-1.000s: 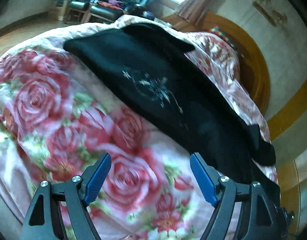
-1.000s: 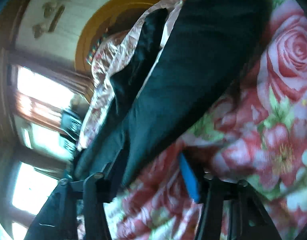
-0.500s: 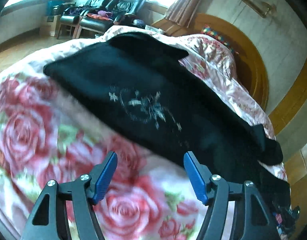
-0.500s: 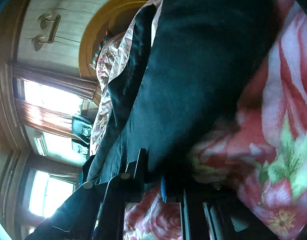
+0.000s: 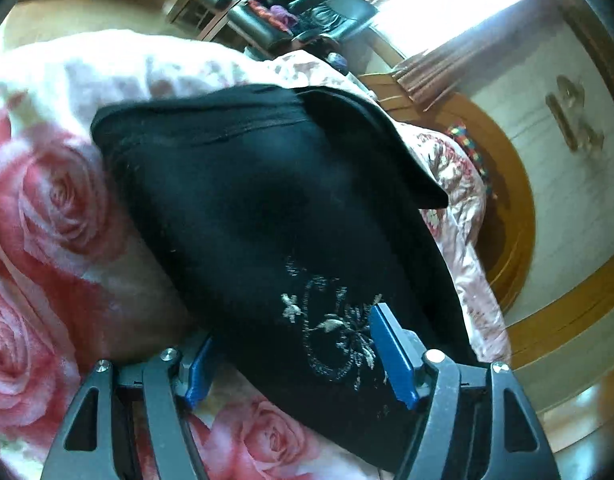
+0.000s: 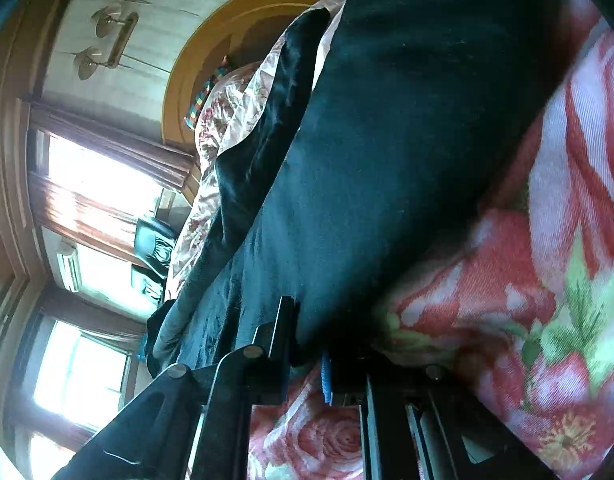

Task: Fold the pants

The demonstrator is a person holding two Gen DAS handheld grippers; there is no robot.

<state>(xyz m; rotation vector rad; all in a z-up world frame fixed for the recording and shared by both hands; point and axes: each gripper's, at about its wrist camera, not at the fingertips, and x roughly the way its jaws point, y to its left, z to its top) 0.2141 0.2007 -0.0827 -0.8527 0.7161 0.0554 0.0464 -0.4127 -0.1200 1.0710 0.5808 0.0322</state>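
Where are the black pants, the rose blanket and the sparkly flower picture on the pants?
black pants (image 5: 247,200), left wrist view, middle of cloth
rose blanket (image 5: 55,208), left wrist view, big pink rose
sparkly flower picture (image 5: 331,332), left wrist view, centre

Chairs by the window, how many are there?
2, dark ones side by side past the bed: one chair on the left, another chair on the right. More may be hidden.

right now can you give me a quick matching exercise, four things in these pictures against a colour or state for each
Things:
1. pants
2. left gripper
3. right gripper
4. bedspread

Colour or state:
a. pink roses
b. jaws wide, straddling the cloth's edge
c. black with pale embroidery
d. jaws shut on dark cloth

Pairs: 1-c, 2-b, 3-d, 4-a
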